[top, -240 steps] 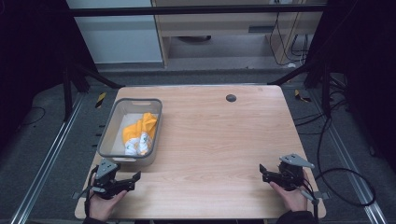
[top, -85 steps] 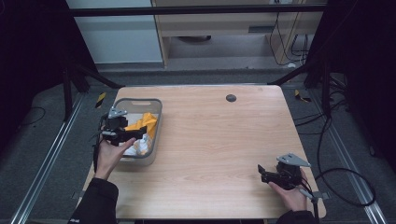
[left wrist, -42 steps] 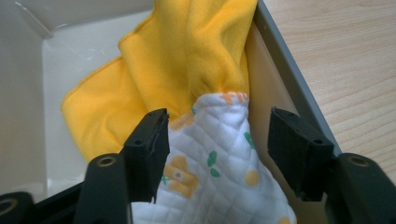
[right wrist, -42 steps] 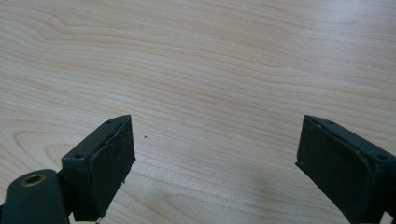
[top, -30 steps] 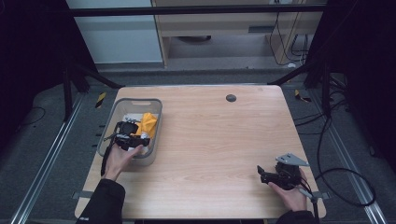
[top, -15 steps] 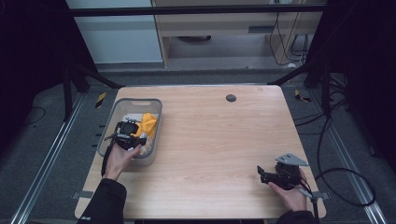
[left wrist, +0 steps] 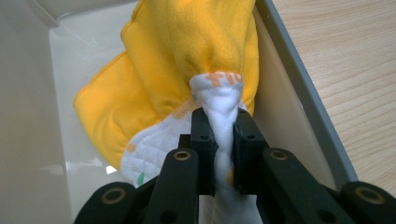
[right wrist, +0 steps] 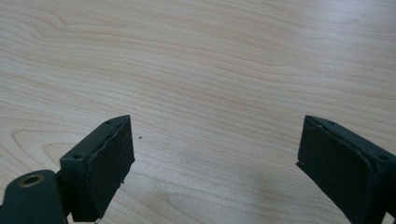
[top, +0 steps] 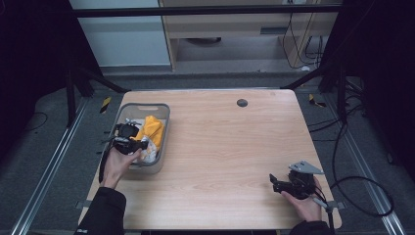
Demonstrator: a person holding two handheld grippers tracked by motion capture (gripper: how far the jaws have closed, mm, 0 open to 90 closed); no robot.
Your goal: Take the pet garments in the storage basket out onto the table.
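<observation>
Wooden table (top: 220, 147) is carrying a grey plastic bin (top: 161, 110) at its left side. Yellow-and-white cloth (left wrist: 187, 60) is lying bunched inside the bin, against the wall nearest the table's middle. Left gripper (left wrist: 219, 135) is reaching into the bin; its jaws have just been closing and are now pinching a white quilted fold of the cloth tight between the pads. Right gripper (right wrist: 215, 158) is sitting low over bare wood at the near right corner, well apart from the bin, jaws standing wide with nothing between them.
</observation>
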